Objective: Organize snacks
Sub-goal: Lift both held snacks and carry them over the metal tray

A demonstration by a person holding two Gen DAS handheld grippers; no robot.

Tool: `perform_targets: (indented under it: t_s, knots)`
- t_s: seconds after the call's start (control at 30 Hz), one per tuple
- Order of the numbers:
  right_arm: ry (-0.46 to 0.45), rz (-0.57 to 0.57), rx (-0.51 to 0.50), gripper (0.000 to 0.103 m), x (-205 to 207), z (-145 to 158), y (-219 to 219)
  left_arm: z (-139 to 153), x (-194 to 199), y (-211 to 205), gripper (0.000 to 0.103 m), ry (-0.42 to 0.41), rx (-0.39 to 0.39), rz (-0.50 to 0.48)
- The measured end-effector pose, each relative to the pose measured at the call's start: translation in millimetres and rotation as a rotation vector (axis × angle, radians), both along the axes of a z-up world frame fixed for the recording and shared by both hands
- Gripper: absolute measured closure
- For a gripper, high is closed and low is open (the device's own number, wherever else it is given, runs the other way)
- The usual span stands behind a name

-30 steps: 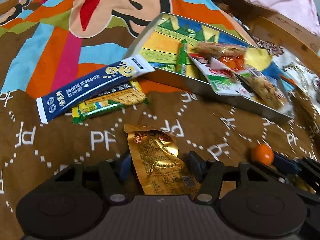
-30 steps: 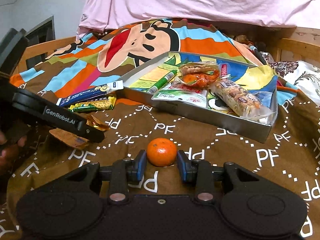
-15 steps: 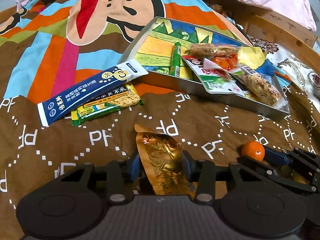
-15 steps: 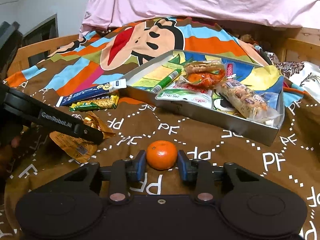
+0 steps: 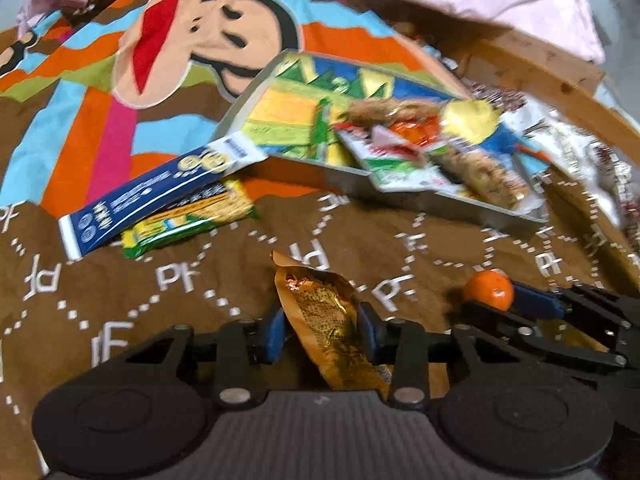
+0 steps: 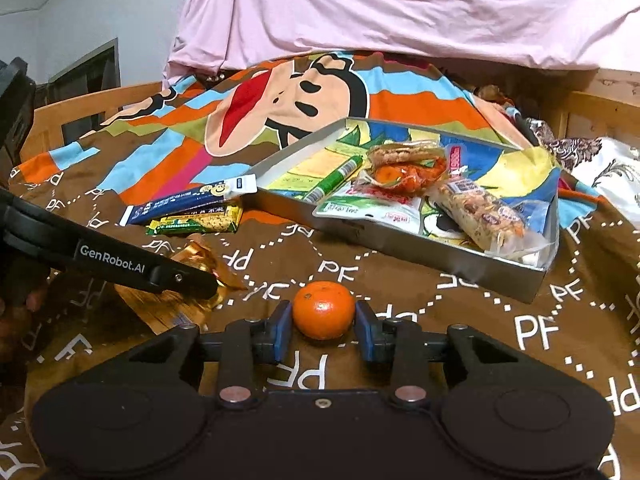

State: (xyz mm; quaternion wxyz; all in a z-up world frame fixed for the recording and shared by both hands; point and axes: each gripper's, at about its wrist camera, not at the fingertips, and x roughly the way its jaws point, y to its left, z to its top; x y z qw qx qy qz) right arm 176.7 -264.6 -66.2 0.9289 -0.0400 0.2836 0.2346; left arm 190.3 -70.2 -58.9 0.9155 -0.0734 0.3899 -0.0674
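My left gripper (image 5: 322, 328) is shut on a gold foil snack packet (image 5: 320, 312), held just above the brown cloth. My right gripper (image 6: 323, 326) is shut on a small orange (image 6: 323, 309); it also shows in the left wrist view (image 5: 489, 290). A shallow metal tray (image 6: 400, 246) lies ahead with several snack packets and a green tube (image 6: 334, 178) in it. A blue sachet (image 6: 192, 199) and a green-yellow bar (image 6: 198, 222) lie on the cloth left of the tray. The left gripper (image 6: 212, 286) and gold packet (image 6: 196, 258) show at left in the right wrist view.
The colourful cartoon blanket (image 6: 296, 92) covers the surface. A pink sheet (image 6: 400, 12) hangs behind. A wooden frame (image 6: 600, 112) and a floral cloth (image 6: 600, 168) lie at the right.
The left gripper has closed on the gold packet and lifted it a little. The right gripper has risen slightly with the orange between its fingers.
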Motion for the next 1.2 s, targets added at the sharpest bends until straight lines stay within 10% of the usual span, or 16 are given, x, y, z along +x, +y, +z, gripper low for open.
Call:
perform_targets:
  t_s: [1.2]
  knots:
    - [-0.061, -0.061, -0.005, 0.067, 6, 17, -21, 17, 27, -23, 0.088, -0.104, -0.138, -0.038]
